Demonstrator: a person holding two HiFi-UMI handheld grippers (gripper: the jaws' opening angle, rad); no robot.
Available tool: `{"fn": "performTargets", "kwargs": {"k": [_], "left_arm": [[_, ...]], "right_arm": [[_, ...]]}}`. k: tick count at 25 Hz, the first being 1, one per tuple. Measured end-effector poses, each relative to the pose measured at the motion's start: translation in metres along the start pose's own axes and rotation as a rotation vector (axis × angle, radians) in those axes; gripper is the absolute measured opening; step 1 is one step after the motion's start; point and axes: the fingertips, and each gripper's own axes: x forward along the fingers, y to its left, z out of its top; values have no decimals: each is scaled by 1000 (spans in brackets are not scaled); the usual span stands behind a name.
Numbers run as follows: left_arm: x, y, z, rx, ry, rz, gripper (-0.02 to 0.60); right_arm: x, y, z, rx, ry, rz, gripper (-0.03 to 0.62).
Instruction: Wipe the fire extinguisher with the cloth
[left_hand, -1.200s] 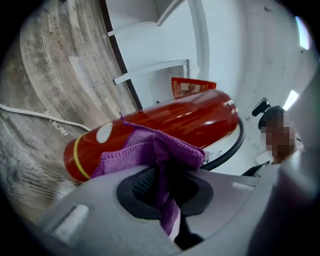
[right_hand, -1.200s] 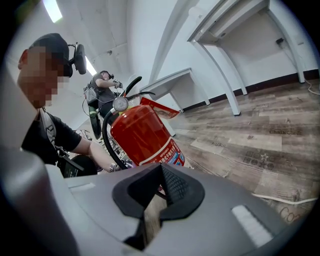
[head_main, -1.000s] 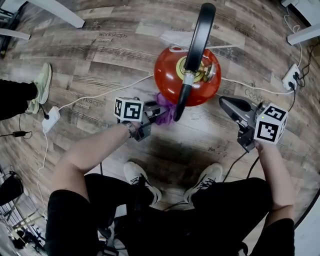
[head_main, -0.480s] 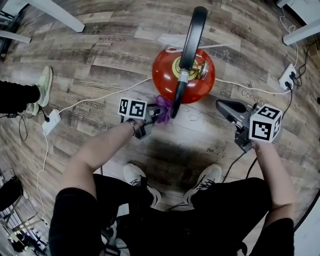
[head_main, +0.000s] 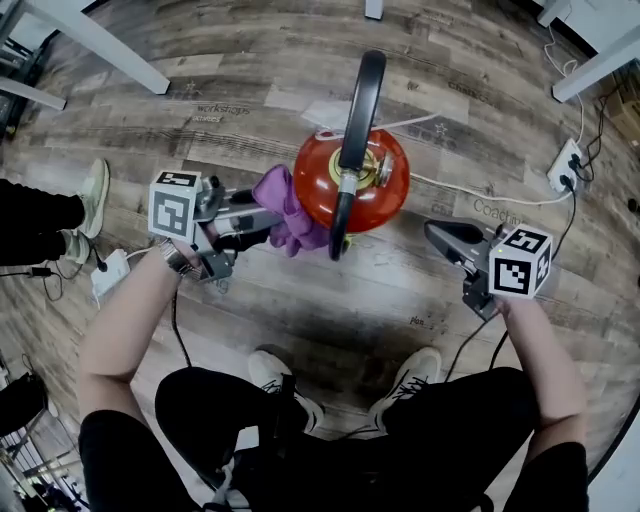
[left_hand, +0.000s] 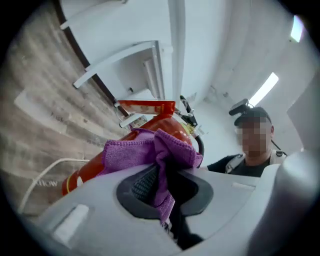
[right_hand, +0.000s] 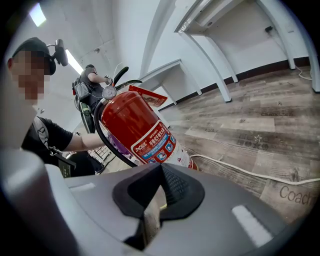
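My left gripper (head_main: 262, 216) clamps the purple cloth (head_main: 291, 208) against the red fire extinguisher (head_main: 375, 192), which stands upright on the wood floor (head_main: 200, 130), valve end up. My right gripper (head_main: 437, 236), pinched closed and empty, hangs apart from it.

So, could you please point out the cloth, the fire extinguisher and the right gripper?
cloth (head_main: 285, 208): head view, bunched middle.
fire extinguisher (head_main: 386, 193): head view, red top.
right gripper (head_main: 434, 231): head view, closed fingertips.
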Motion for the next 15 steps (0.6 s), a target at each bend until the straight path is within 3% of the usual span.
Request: {"fn": "performTargets", "kwargs": {"k": [3,6,11,15], "left_arm": [[-1,-19,20,94,203,-12,29],[-4,-30,42,108,331,-62,31],[7,-30,119,146,282,-118,31],[43,-19,132,131,360,-165,31]], "right_arm": [[2,1,2,-2,-10,3,3],[1,-1,1,-9,-1,1,3],[-4,-9,-3,0,1,-14,3],[-9,-20,-8,13,-5,-24,3]]}}
